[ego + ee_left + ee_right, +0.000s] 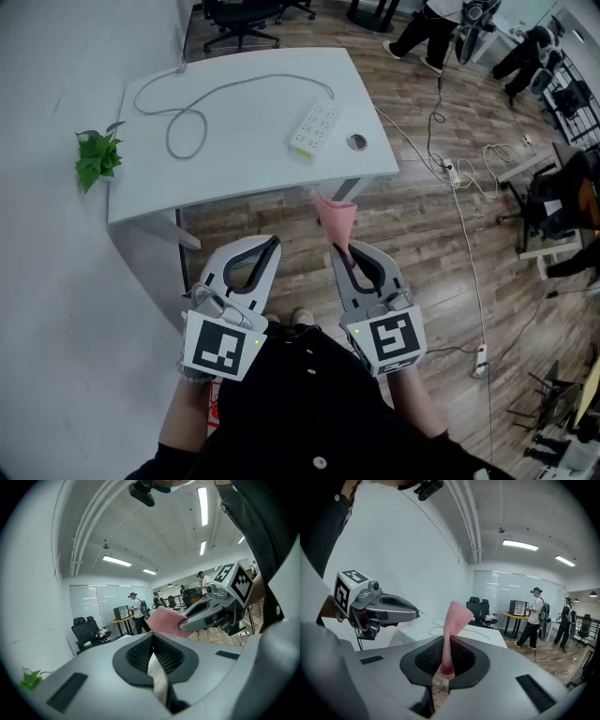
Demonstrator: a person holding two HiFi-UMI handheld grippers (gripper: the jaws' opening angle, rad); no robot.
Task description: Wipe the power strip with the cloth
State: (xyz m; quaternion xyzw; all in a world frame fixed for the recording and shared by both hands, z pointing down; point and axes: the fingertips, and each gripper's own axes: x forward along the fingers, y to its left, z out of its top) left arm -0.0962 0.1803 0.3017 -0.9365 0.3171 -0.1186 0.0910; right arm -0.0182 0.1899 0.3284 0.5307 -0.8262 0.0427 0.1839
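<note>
My right gripper (343,251) clamps the soft, floppy pink cloth (336,216) by one end; my left gripper (273,246) is closed, empty. The power strip (313,128) probably slides easily.

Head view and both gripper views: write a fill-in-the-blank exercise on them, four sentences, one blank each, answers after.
1. The cloth held by the right gripper is ____ in colour.
2. The left gripper has its jaws ____, with nothing between them.
3. The power strip lies on a ____ table.
4. In the head view, the green plant sits by the table's ____ end.
Missing words: pink; shut; white; left.
</note>
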